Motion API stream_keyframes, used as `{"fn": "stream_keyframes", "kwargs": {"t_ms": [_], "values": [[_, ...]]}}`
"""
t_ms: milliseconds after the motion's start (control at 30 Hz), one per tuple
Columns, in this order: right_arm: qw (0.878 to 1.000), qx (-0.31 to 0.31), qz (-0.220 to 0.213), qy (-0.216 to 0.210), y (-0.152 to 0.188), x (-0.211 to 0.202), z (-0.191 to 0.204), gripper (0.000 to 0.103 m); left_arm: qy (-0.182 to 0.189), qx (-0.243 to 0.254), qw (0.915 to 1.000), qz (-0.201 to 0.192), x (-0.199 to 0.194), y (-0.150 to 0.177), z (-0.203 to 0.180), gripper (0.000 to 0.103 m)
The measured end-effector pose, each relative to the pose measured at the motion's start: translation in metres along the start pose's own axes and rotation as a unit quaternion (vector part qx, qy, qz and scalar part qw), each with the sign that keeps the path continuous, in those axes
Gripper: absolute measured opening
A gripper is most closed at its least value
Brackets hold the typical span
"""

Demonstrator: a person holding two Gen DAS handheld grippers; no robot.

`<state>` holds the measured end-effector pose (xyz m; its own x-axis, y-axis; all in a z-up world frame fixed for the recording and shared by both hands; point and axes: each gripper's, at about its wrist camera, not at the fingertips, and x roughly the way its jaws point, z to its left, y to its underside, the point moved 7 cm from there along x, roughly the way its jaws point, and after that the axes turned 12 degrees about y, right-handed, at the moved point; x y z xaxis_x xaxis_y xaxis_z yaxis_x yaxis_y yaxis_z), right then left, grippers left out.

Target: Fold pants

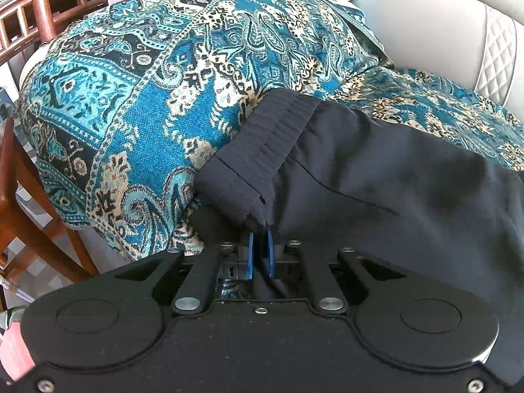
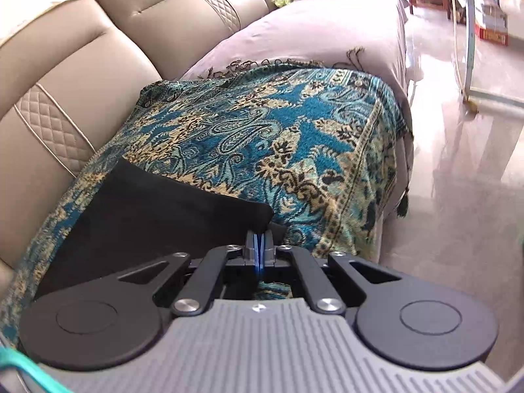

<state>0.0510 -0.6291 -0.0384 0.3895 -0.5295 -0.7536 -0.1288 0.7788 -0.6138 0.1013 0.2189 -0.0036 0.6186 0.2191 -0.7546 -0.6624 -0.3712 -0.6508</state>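
The pants (image 1: 376, 170) look soft and light; the left gripper (image 1: 261, 245) pinches the waistband corner, the right gripper (image 2: 259, 245) pinches the hem corner

The right gripper (image 2: 259, 234) sits low in the view, its 2 blue-padded jaws pinched together on a corner of the black pants (image 2: 147, 209). The pants lie flat on a teal and gold patterned throw (image 2: 294, 137), reaching from the gripper toward the left. The throw drapes over the seat and front edge of a beige sofa (image 2: 98, 32), whose quilted back cushions rise left of the pants. Beyond the throw, the seat wears a plain grey cover (image 2: 311, 32). Right of the sofa lies glossy pale floor (image 2: 458, 163).
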Motion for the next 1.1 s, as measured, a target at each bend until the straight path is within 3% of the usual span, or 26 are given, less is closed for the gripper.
{"fn": "stream_keyframes", "kwargs": {"t_ms": [300, 333, 367, 400, 433, 467, 500, 533, 667, 733, 833, 867, 933, 1100], "values": [[1.0, -0.011, -0.001, 0.015, -0.001, 0.0, -0.002, 0.008, -0.003, 0.007, 1.0, 0.002, -0.004, 0.005, -0.001, 0.011], [1.0, -0.014, -0.003, 0.022, -0.001, 0.0, -0.002, 0.019, -0.005, 0.009, 0.9999, 0.003, -0.005, 0.005, -0.001, 0.012], [0.999, -0.018, -0.01, 0.042, -0.002, -0.001, -0.003, 0.04, -0.006, 0.012, 0.9999, 0.005, -0.007, 0.006, -0.002, 0.012], [0.998, -0.022, -0.019, 0.057, -0.003, -0.003, -0.003, 0.047, -0.007, 0.016, 0.9998, 0.005, -0.01, 0.006, -0.002, 0.013], [0.997, -0.025, -0.031, 0.069, -0.005, -0.006, -0.003, 0.052, -0.008, 0.017, 0.9998, 0.003, -0.014, 0.006, -0.003, 0.021], [0.995, -0.026, -0.052, 0.077, -0.008, -0.011, -0.003, 0.054, -0.011, 0.018, 0.9998, -0.003, -0.02, 0.006, -0.004, 0.038], [0.995, -0.027, -0.071, 0.071, -0.011, -0.017, -0.002, 0.056, -0.014, 0.019, 0.9996, -0.015, -0.027, 0.004, -0.005, 0.046], [0.994, -0.028, -0.09, 0.059, -0.013, -0.023, 0.001, 0.06, -0.016, 0.023, 0.9991, -0.033, -0.035, 0.002, -0.007, 0.055], [0.987, -0.057, -0.149, -0.012, -0.01, -0.05, 0.028, 0.068, -0.003, 0.065, 0.993, -0.098, -0.066, -0.01, -0.029, 0.064], [0.98, -0.089, -0.168, -0.053, -0.003, -0.062, 0.051, 0.072, 0.026, 0.083, 0.9885, -0.124, -0.077, -0.016, -0.051, 0.065], [0.964, -0.149, -0.178, -0.131, 0.019, -0.081, 0.094, 0.076, 0.107, 0.119, 0.9788, -0.128, -0.08, -0.017, -0.101, 0.055], [0.956, -0.172, -0.173, -0.164, 0.029, -0.088, 0.111, 0.077, 0.131, 0.132, 0.9746, -0.125, -0.078, -0.016, -0.12, 0.043], [0.94, -0.213, -0.158, -0.215, 0.052, -0.098, 0.143, 0.079, 0.175, 0.161, 0.9643, -0.117, -0.072, -0.011, -0.162, 0.028], [0.885, -0.32, -0.113, -0.317, 0.126, -0.126, 0.21, 0.079, 0.261, 0.195, 0.9415, -0.085, -0.041, 0.004, -0.262, 0.022]]}}
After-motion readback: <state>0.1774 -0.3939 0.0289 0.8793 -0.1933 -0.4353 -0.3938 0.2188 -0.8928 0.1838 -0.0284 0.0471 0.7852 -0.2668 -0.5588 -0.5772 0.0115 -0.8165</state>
